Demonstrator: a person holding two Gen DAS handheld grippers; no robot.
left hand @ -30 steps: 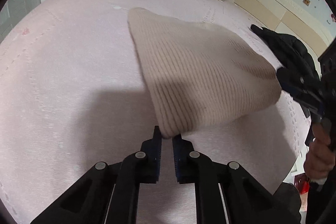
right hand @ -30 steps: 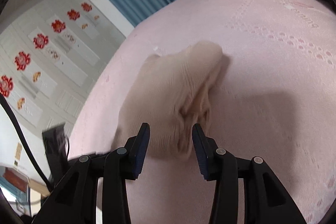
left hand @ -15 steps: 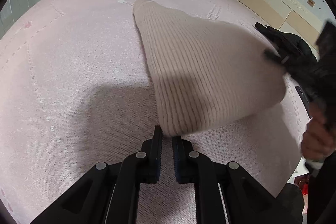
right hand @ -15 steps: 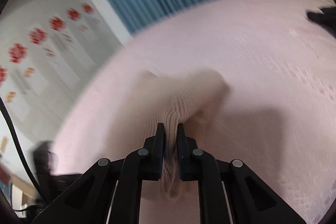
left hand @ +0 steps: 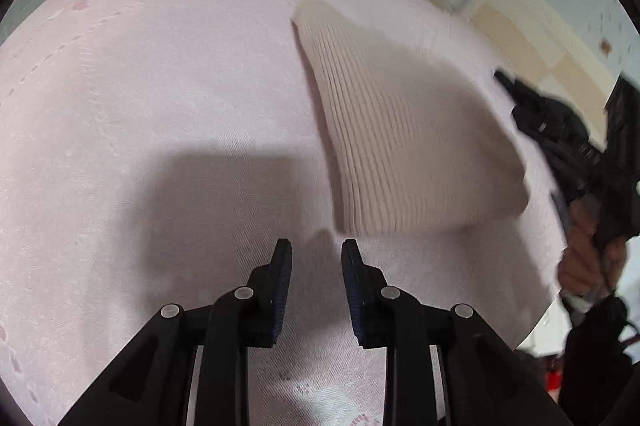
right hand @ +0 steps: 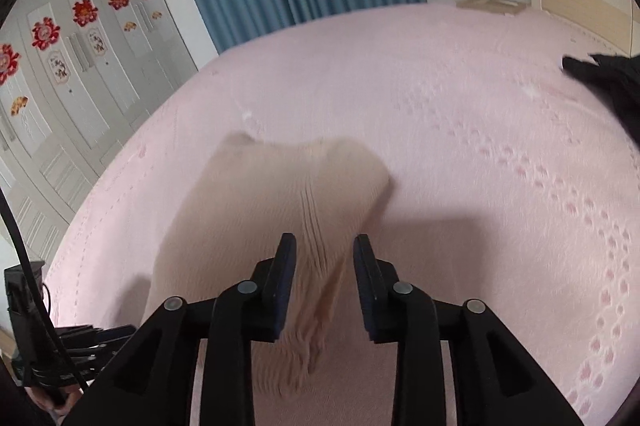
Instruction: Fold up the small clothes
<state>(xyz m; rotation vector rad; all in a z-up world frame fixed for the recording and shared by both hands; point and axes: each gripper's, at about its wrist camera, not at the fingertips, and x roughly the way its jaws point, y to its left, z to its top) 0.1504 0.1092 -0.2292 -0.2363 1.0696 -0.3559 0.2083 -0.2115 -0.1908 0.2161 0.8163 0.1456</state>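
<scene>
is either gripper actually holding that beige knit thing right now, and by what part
Neither. The left gripper is opening, with only the pink bedspread between its jaws. The right gripper is opening too; the beige knit garment lies slack between its jaws, unpinched.

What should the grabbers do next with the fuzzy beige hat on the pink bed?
Probably back both off. The left gripper is opening, nothing between its pads; the right gripper is opening over the beige hat, which lies on the pink bed.
</scene>
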